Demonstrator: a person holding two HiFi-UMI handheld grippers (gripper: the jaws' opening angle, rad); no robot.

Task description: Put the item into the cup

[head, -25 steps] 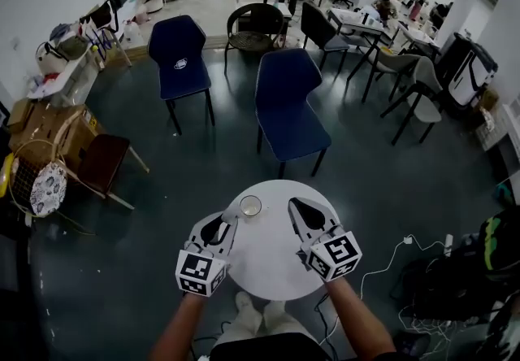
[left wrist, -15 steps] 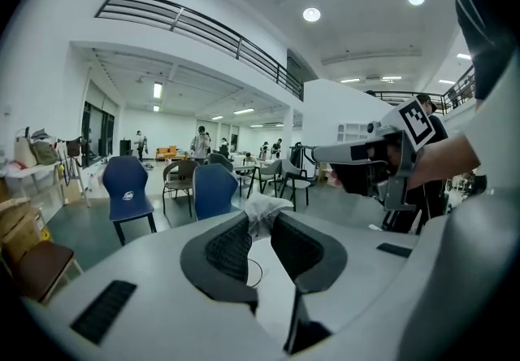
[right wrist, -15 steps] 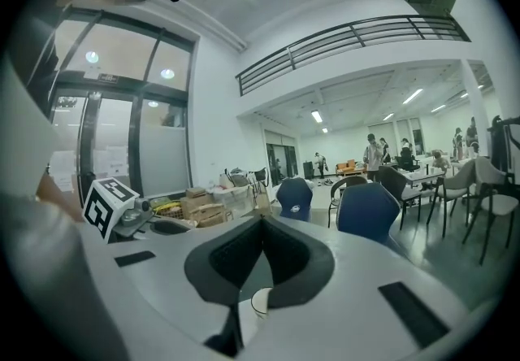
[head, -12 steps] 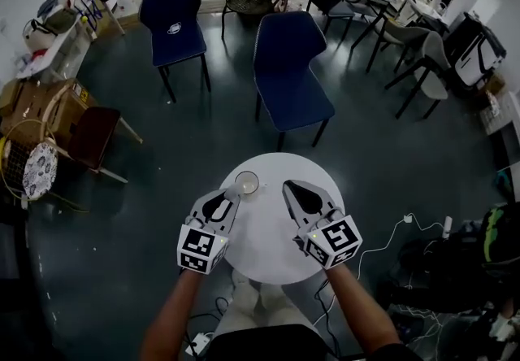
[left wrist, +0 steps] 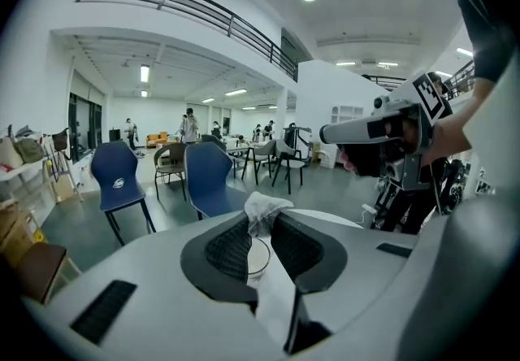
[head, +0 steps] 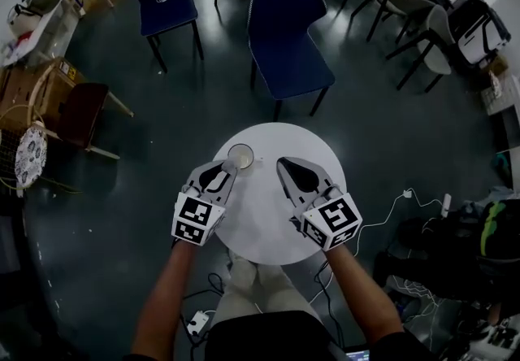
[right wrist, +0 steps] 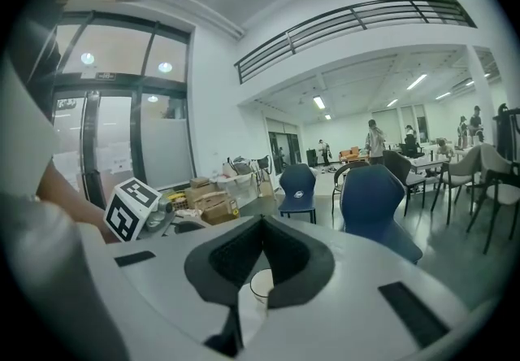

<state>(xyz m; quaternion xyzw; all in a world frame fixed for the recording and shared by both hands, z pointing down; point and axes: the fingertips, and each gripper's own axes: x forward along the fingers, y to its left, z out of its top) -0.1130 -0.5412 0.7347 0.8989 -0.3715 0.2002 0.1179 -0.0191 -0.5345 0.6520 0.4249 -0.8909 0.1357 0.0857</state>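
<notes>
Container: one cup [head: 241,156] stands upright on the round white table [head: 268,225], just ahead of the left claw [left wrist: 262,221] tips and slightly below them. In the left gripper view the rim of the cup shows through the gap between the pads. The inside of the cup looks pale, and its contents cannot be determined. Task item: a crumpled white item [left wrist: 264,206], tissue or cloth, is pinched between the left claw pads. It projects upward past the tips and is higher than the cup rim. The left claw is clamped on this item. The right claw [right wrist: 262,225] has its tips together with nothing between them. From the right claw, the cup lies ahead and toward the left claw side. Both claws are over the table, side by side and apart. Markings: each claw carries a marker cube [right wrist: 134,209] with black-and-white square patterns. A blue chair [left wrist: 120,183], well beyond the left claw, bears a small white emblem on its backrest. The emblem is too small to read.
</notes>
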